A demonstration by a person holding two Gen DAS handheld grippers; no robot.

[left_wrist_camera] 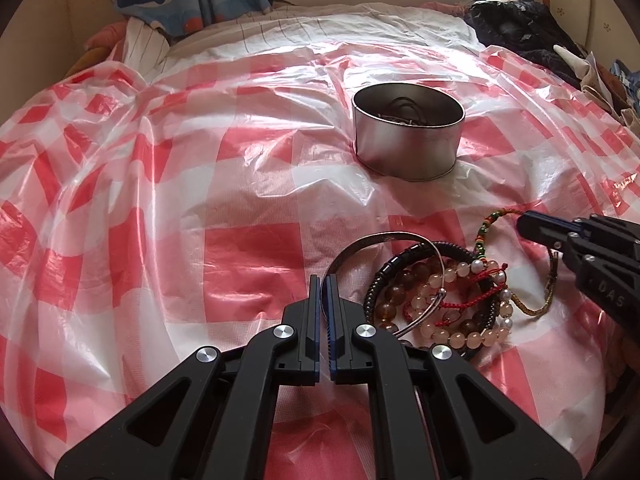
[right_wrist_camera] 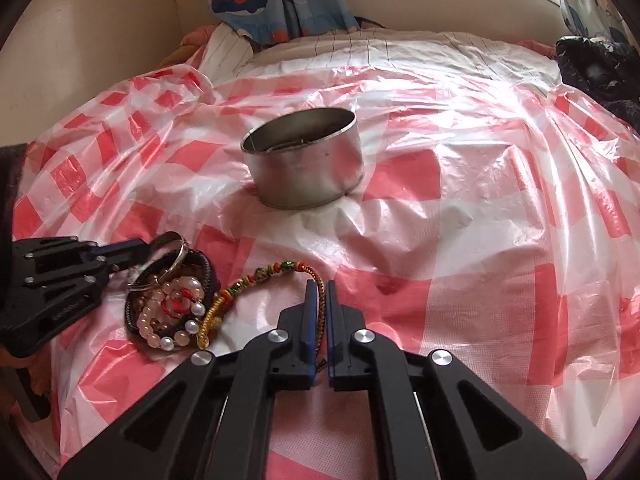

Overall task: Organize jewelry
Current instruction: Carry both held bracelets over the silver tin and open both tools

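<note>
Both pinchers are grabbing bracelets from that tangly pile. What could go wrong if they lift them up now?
1. The left gripper pinches the silver bangle, which threads through the bead pile; lifting may drag others along.
2. The right gripper holds the braided cord bracelet, whose far end lies against the pile and might snag.
3. The metal tin sits on wrinkly plastic sheet and could tip if bumped.

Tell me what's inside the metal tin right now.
The metal tin holds some dark thin loops, like cords or hair ties, lying on its floor. Its near wall hides the front part of the floor, so anything lying there can't be seen.
</note>
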